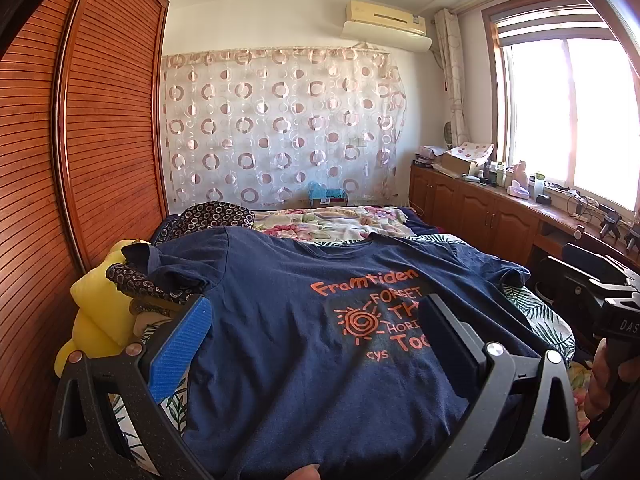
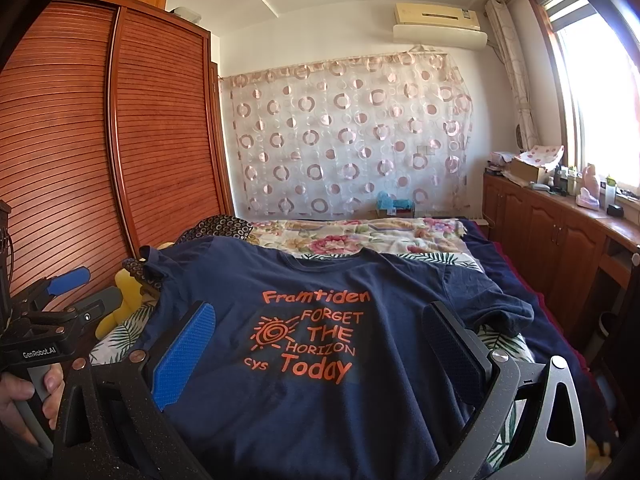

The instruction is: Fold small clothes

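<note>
- A wooden wardrobe [image 1: 100, 140] with slatted sliding doors stands at the far left of the T-shirt, along the bed's left side.
- A yellow plush toy [image 1: 94, 312] sits just left of the T-shirt's left sleeve, with a dark circle-patterned cloth [image 1: 140, 282] draped across it and touching that sleeve.
- The left gripper [image 1: 316, 340] hovers low over the lower half of the T-shirt, its blue-padded finger [image 1: 180, 350] near the shirt's left edge and the other finger over the print; the jaws are spread wide and grip nothing.
- The navy T-shirt [image 1: 280, 320] lies flat and face up on the bed [image 2: 400, 240], unfolded, collar toward the far wall, orange lettering "Framtiden FORGET THE HORIZON Today" and a sun spiral on its chest.
- The right gripper [image 2: 320, 352] hangs above the same shirt, fingers on either side of the print, also spread wide with no cloth between them.
- A hand [image 2: 28, 400] holds the left gripper's handle at the left edge of the right wrist view, left of the shirt.
- A floral quilt [image 2: 360, 238] lies beyond the T-shirt's collar.
- A sheer circle-patterned curtain [image 1: 280, 128] hangs on the wall behind the T-shirt, under an air conditioner [image 1: 386, 24].
- To the right of the T-shirt run low wooden cabinets [image 1: 472, 204] with clutter on top, under a bright window [image 1: 568, 112].
</note>
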